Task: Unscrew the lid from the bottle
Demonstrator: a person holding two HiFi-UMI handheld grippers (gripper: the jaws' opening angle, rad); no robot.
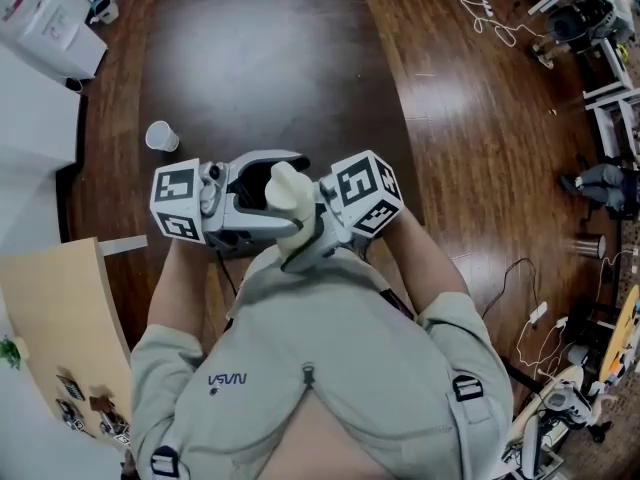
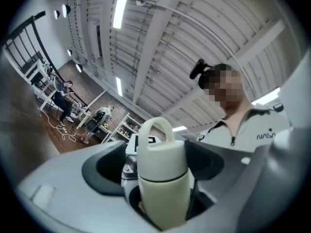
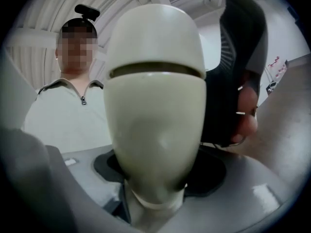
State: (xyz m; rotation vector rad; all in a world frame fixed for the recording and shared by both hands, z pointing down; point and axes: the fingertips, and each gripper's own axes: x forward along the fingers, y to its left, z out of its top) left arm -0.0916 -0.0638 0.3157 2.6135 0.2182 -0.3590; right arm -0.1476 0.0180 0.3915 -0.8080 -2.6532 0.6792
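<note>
A cream bottle (image 1: 289, 205) is held up close in front of the person's chest, between both grippers. My right gripper (image 3: 155, 178) is shut on the bottle's body (image 3: 155, 130), which fills the right gripper view. The lid (image 2: 161, 152) has a loop handle and stands between the jaws of my left gripper (image 2: 158, 166). Those jaws stand wide, and a gap shows between the left pad (image 2: 102, 171) and the lid. In the head view the left gripper (image 1: 252, 180) comes in from the left and the right gripper (image 1: 322, 230) from the right.
A white paper cup (image 1: 161, 136) stands on the dark wooden surface (image 1: 270, 58) ahead. A white table (image 1: 35, 118) and a pale board (image 1: 60, 308) lie to the left. Cables (image 1: 485, 8) and metal frames (image 1: 610, 98) lie at the right.
</note>
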